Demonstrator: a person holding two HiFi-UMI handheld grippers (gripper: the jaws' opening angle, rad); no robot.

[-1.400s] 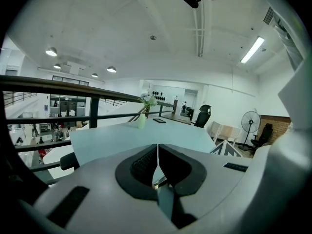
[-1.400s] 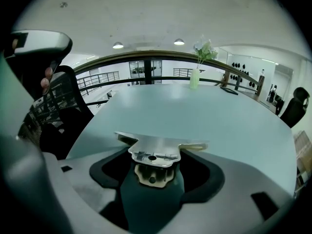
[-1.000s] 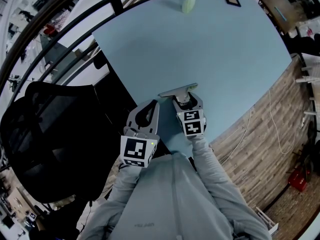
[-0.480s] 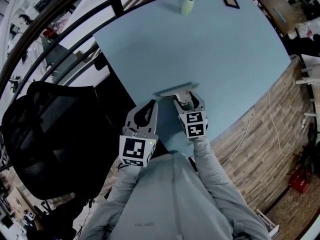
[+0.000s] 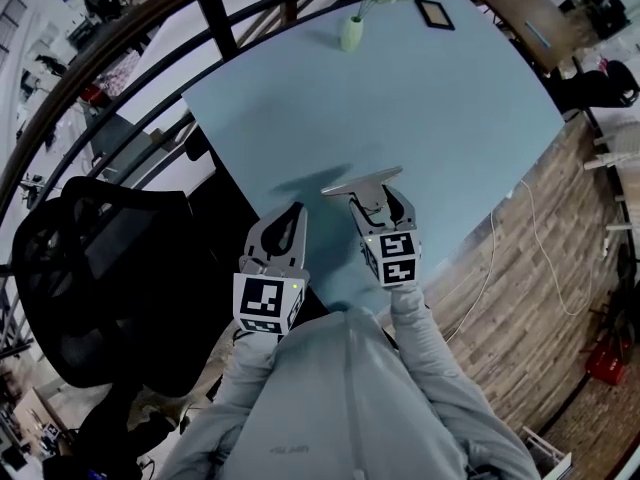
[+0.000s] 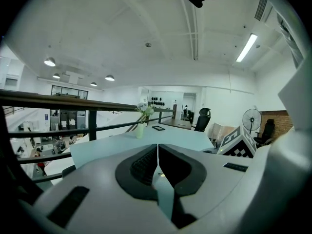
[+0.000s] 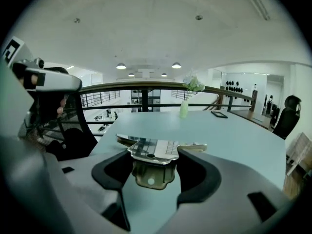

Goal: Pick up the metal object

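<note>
Head view: the person stands at the near corner of the pale blue table [image 5: 440, 108], grey sleeves [image 5: 425, 358] reaching forward, one gripper in each hand. The right gripper [image 5: 378, 196] has its jaws set wide and clamped on the metal object [image 5: 362, 180], a flat shiny plate that lies crosswise between the two tips and juts out past them toward the left edge. The plate sits over the table just inside the near corner, and its dark shadow [image 5: 305, 181] falls on the surface toward the left edge, apart from the plate itself.

In the right gripper view the plate spans the gap from one dark pad to the other, with a small round hole near its middle and a duller, brass-toned part hanging below it. Bare blue surface shows under it and beyond it.

The left gripper [image 5: 293, 211] hangs beside the right one, nearer the left edge of the table. In the left gripper view its dark pads [image 6: 139, 165] meet at the tips, so the jaws are closed with nothing between them.

A small pale vase [image 5: 351, 34] with white flowers stands by the far edge, along the railing [image 7: 146, 86]. A dark frame [image 5: 434, 14] lies flat near the far right corner. A black office chair [image 5: 100, 268] stands off the left edge, and a pale cable [image 5: 540, 230] trails over the wooden floor [image 5: 520, 308] off the right edge.
</note>
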